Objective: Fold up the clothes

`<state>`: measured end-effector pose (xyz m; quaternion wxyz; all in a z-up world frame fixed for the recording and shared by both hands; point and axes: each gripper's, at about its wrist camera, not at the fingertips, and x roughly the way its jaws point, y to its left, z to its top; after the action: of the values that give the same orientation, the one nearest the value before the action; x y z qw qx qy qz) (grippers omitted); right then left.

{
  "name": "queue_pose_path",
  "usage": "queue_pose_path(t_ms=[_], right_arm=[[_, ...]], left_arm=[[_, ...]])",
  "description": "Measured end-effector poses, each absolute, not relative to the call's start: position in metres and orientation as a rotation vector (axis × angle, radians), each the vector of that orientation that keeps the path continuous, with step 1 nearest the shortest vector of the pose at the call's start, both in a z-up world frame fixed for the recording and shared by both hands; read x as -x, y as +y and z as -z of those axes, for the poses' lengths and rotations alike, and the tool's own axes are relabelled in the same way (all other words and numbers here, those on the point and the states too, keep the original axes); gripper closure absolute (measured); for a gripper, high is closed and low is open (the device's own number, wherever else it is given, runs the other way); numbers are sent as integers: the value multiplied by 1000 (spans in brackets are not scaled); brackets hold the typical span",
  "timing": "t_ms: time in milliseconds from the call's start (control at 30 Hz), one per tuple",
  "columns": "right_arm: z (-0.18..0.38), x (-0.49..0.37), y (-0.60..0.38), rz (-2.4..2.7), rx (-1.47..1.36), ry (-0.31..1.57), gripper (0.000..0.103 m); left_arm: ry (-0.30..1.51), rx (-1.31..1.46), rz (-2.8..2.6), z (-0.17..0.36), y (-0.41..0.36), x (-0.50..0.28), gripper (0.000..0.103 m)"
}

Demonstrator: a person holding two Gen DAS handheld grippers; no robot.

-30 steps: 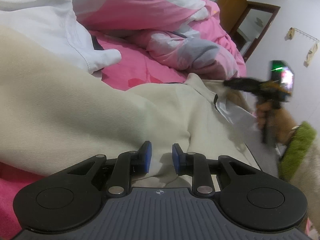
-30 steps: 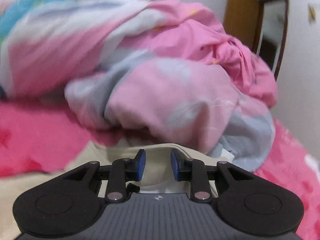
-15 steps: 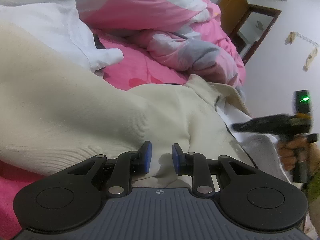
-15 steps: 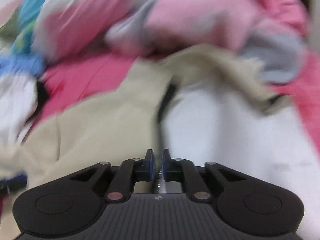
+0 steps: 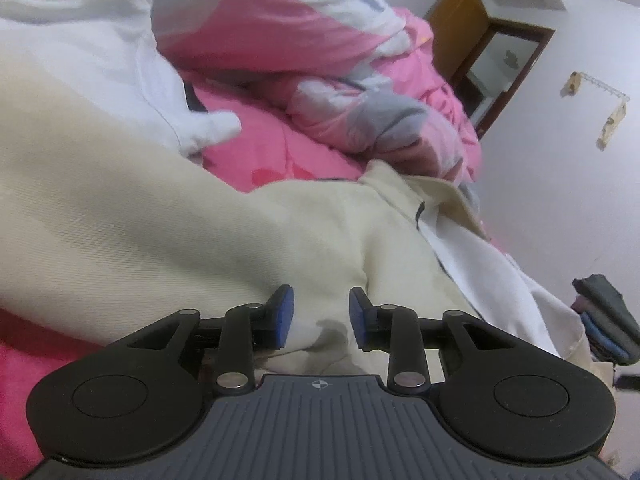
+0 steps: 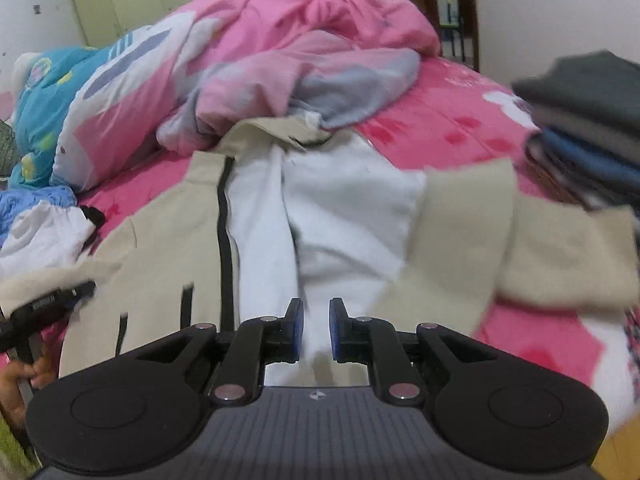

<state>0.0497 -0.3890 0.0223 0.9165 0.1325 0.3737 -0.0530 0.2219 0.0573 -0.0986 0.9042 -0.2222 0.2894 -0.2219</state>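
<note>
While the cream jacket (image 6: 168, 248) lies open on the bed (image 6: 452, 128), lining up:
Left gripper (image 5: 320, 316): jaws easing apart, cloth between, seemingly unpinched.
Right gripper (image 6: 316, 330): narrow gap, opening, empty.
Next: I'd pinch the hem (image 6: 320, 364) squarely, keeping the sleeve (image 6: 464, 236) flat.

Pink bed (image 6: 460, 132): beige jacket (image 6: 168, 232) spread flat, crumpled duvet (image 6: 304, 44), folded stack (image 6: 592, 128).
</note>
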Motion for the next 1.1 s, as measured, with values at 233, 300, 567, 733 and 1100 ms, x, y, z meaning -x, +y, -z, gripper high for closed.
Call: queue_pose_path(t_ms=[233,300,567,733,1100], right_arm=[[-41,-108,-323,-110,-184,705,89],[-37,-149,-292,-192,-165,713,89],[43,-317,-200,-255,-102,812,89],[89,-349,-202,-207,-153,869,90],[-5,-229,-189,-366,-197,778,77]], left_arm=[[552,582,348,95,91,-214,70],[568,597,351,95,95,-216,70],[602,566,408,91,99,-210,65],[574,530,390,86,105,-200,64],[463,483,240,62,139,-128,51]])
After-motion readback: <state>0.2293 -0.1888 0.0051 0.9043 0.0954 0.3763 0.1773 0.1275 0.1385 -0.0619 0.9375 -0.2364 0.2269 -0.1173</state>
